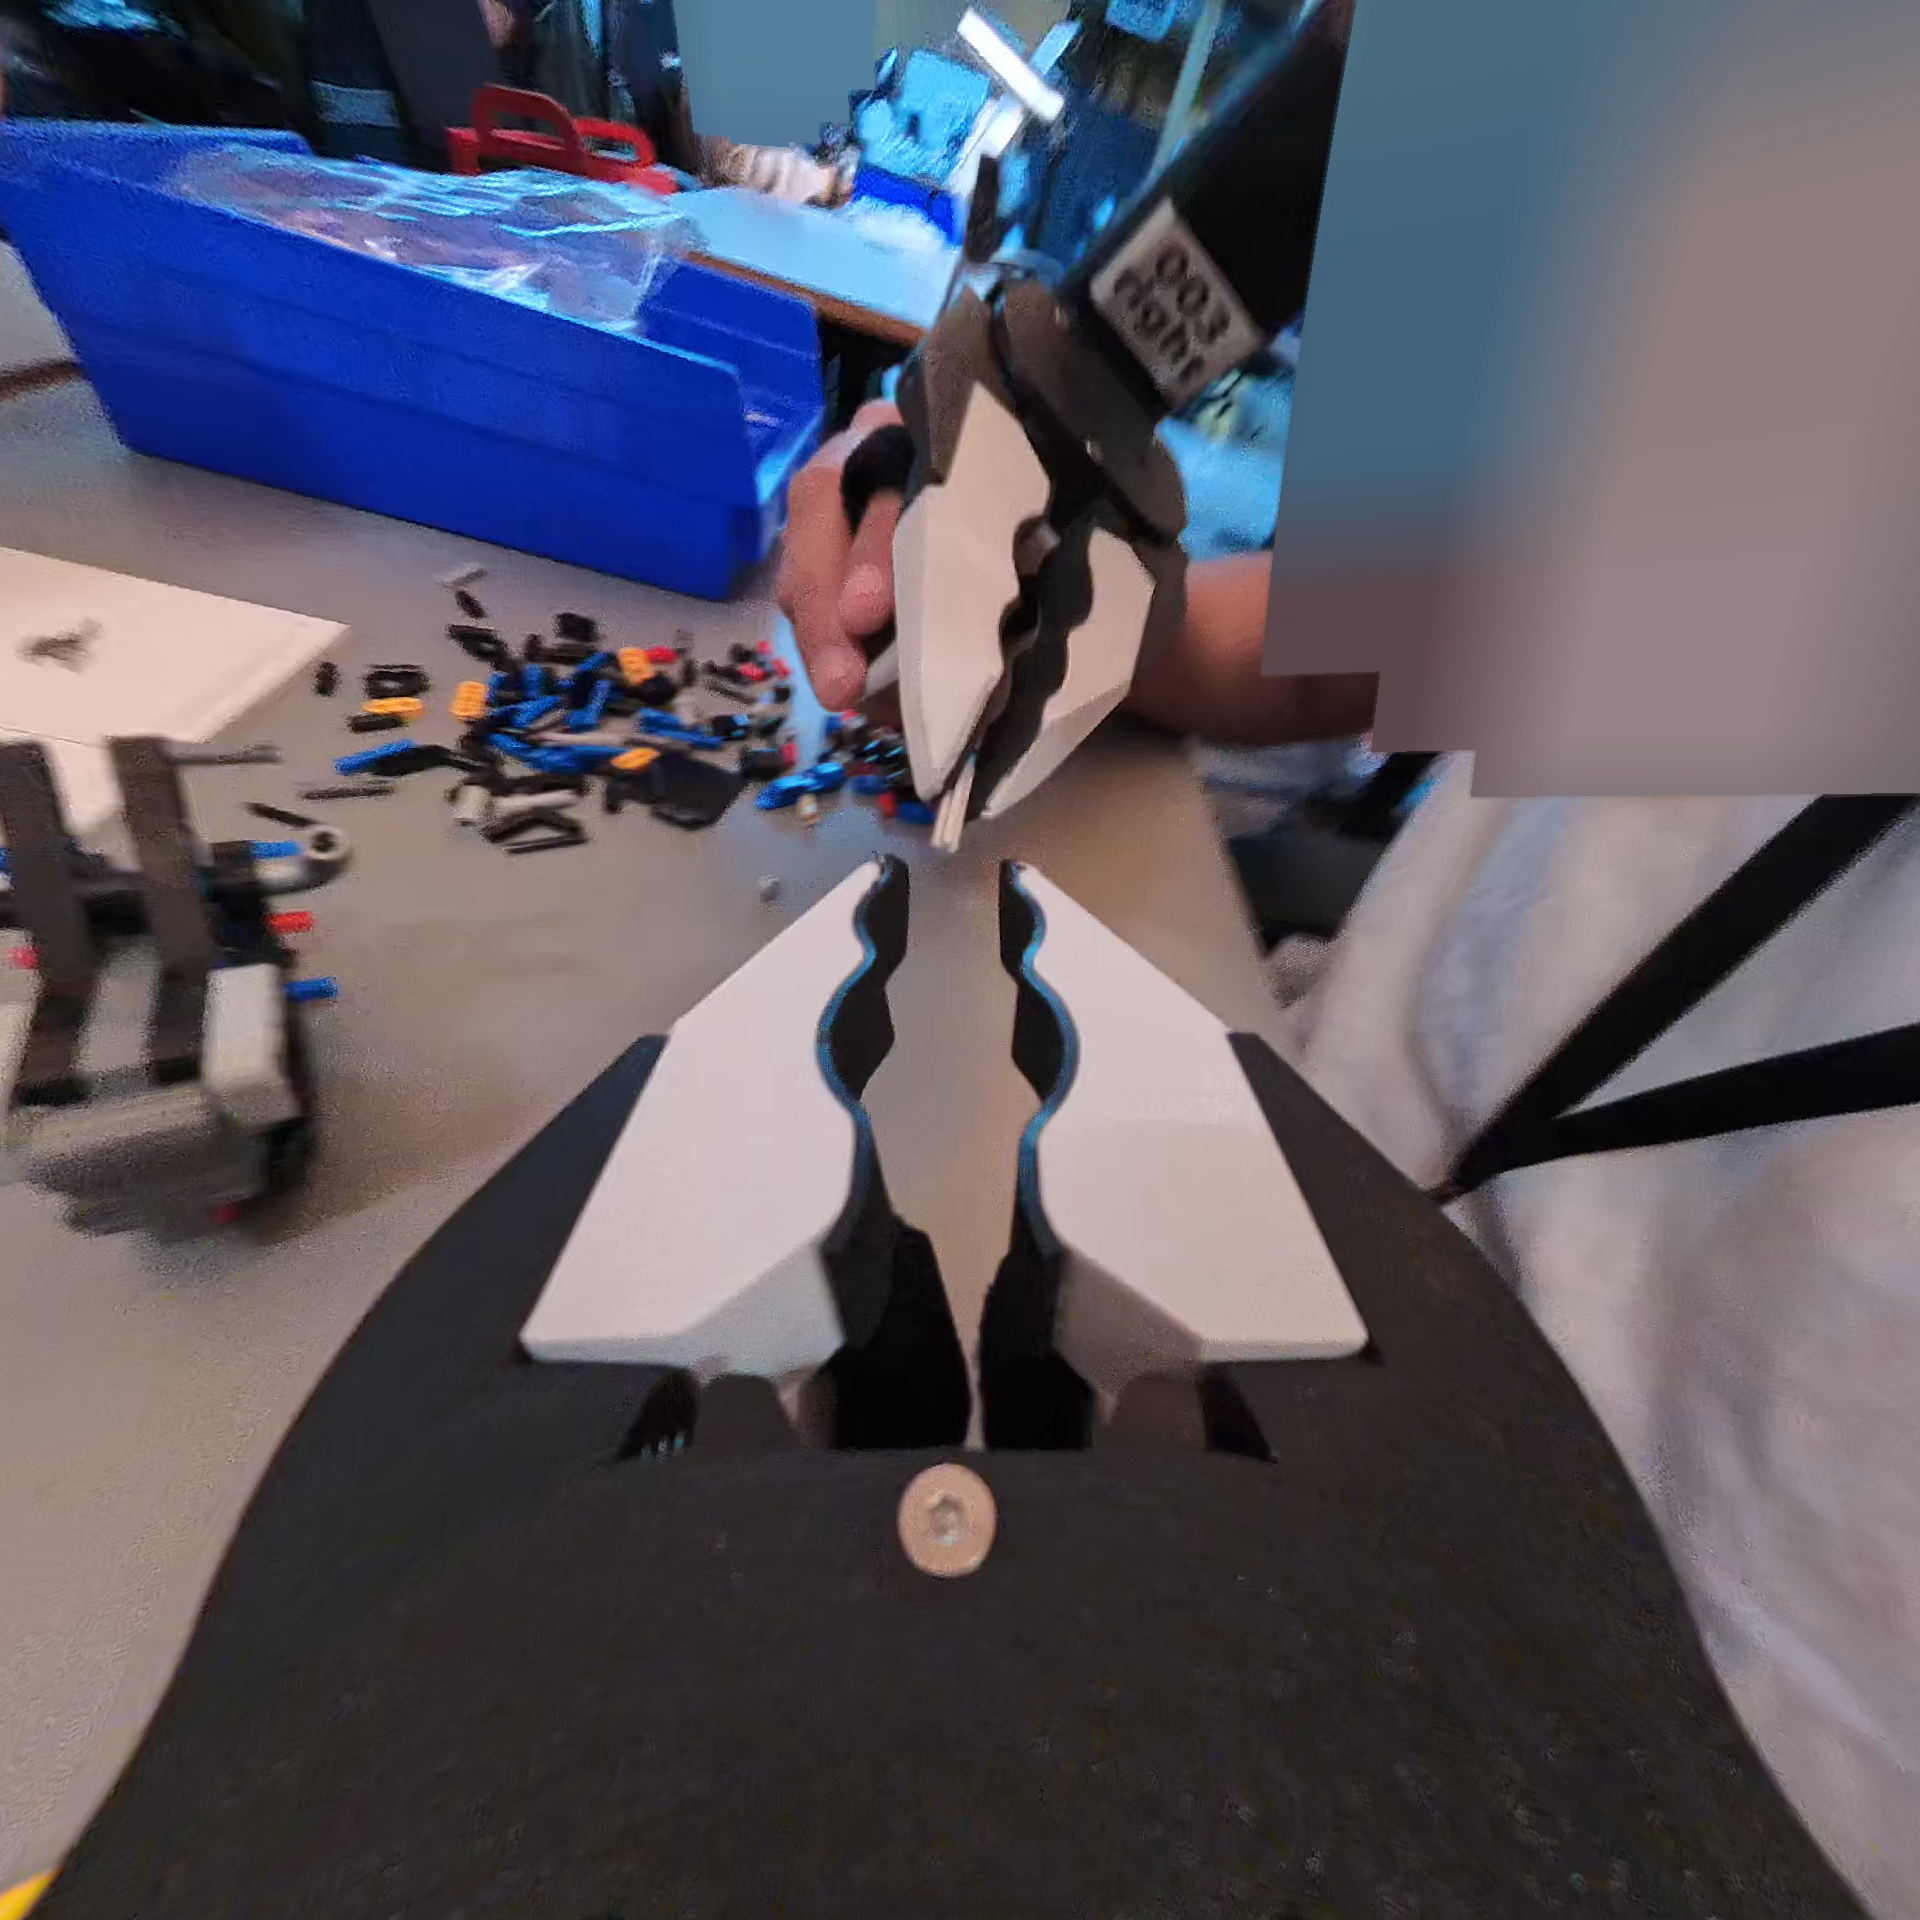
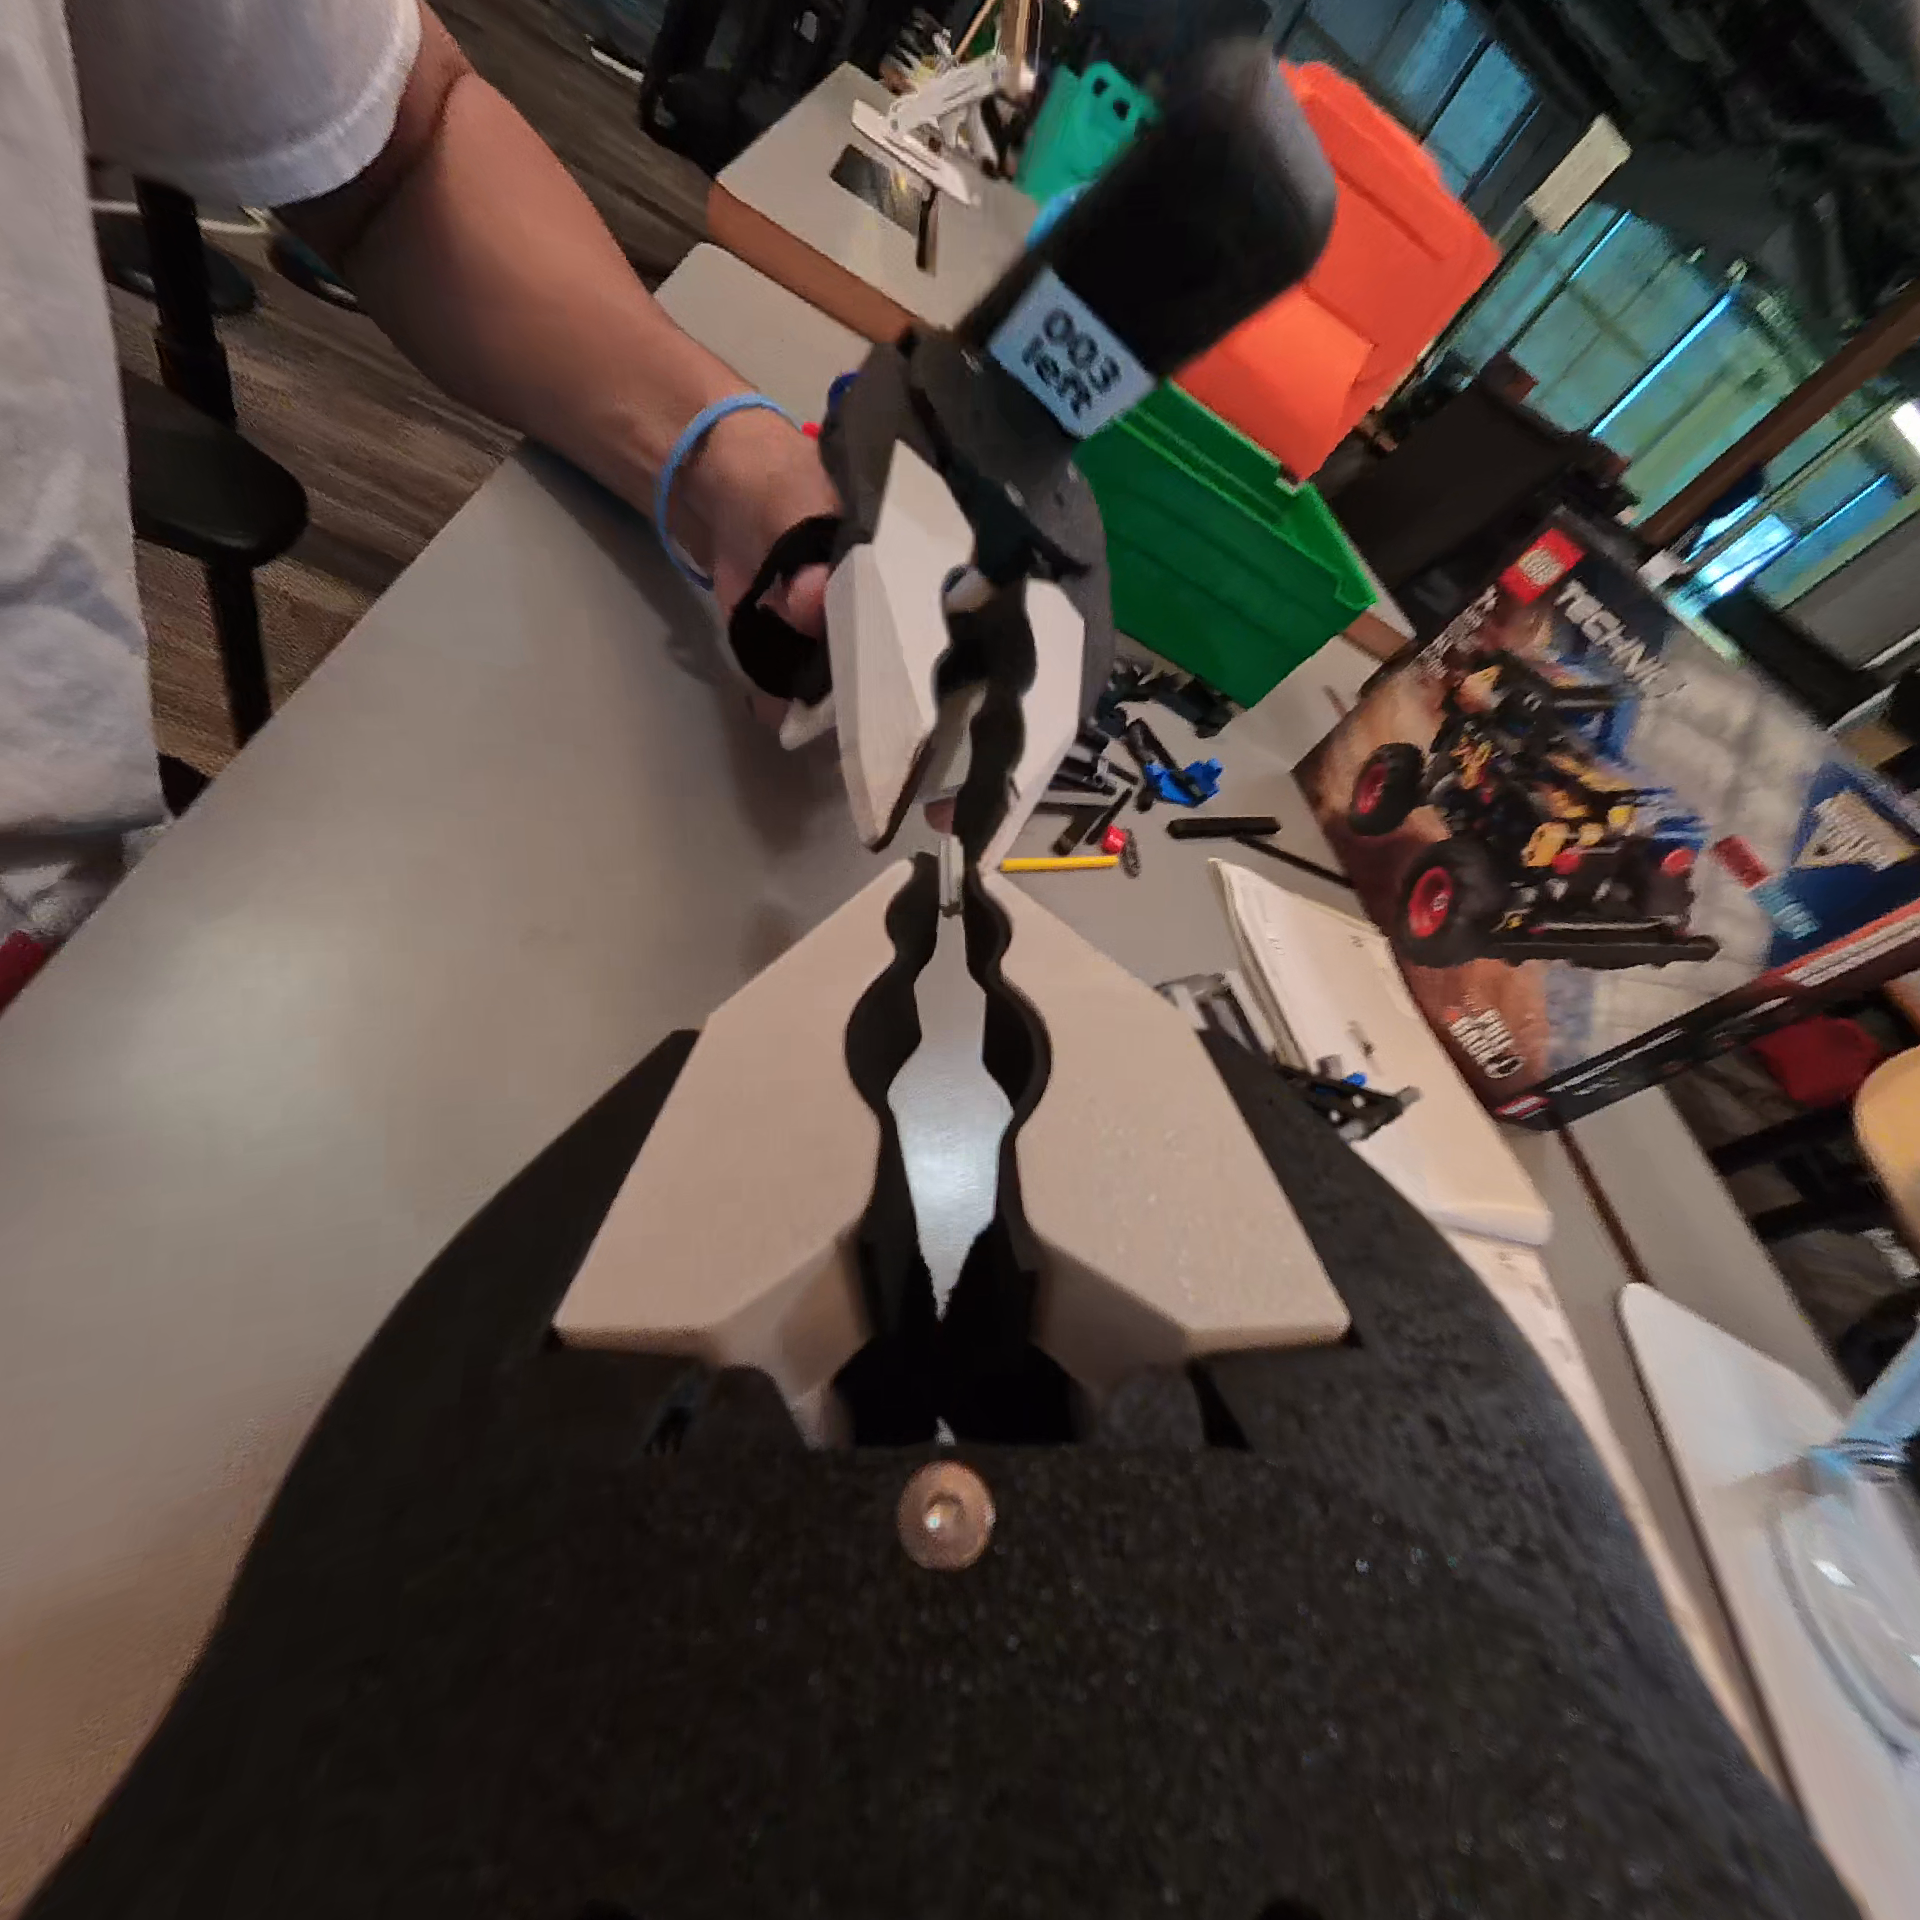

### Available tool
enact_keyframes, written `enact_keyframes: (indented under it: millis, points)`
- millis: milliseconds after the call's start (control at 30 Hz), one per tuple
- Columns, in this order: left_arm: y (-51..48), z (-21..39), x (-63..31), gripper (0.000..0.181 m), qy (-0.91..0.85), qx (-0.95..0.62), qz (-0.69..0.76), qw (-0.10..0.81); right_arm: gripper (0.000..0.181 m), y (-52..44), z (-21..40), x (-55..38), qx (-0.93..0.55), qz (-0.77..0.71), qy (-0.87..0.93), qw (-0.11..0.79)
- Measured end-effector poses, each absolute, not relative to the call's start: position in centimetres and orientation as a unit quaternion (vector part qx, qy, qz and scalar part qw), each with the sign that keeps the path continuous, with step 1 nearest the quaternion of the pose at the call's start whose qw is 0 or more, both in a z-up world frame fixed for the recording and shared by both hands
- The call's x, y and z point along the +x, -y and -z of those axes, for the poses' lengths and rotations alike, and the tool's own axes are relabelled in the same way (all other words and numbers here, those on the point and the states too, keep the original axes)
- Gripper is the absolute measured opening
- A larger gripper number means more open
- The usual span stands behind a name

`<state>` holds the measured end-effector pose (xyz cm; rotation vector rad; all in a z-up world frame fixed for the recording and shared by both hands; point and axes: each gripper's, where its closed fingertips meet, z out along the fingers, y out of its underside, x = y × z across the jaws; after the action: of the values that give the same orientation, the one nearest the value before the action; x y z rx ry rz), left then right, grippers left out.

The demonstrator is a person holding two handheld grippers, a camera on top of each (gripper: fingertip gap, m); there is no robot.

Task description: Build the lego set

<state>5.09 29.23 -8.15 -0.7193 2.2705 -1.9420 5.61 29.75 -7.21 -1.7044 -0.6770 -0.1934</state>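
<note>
A small pale grey piece (image 2: 948, 883) is pinched at the very tips of the right tool (image 2: 940, 883), whose jaws are nearly closed on it. The left tool (image 1: 948, 873) is held just beside that piece, tip to tip with the right one, its jaws parted and nothing gripped between them. Beyond the piece, loose lego parts (image 1: 613, 717) are scattered across the tabletop (image 1: 499, 987); a partly built model (image 1: 156, 987) stands to the left of them, with a blue bin (image 1: 416, 343) farther back.

The piece could well be dropped during a handover, since only a sliver of it is held; a slight misalignment of the two tools would likely twist it free. It might then be lost among the scattered parts.

The shape of the piece is hard to make out, being small and blurred. The model is cut off at the frame edge.
</note>
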Motion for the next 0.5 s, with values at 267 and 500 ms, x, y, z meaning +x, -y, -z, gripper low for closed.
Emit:
enact_keyframes:
  millis: [267,500]
  points:
    - [-29.2,6.1,4.6,0.000,-0.652,-0.263,0.700,-0.125,0.004,-29.8,6.8,4.9,-0.709,0.175,0.338,0.593]
    - [-29.6,6.7,5.2,0.013,-0.656,-0.282,0.690,-0.121,0.004,-29.9,6.6,5.0,-0.702,0.198,0.342,0.592]
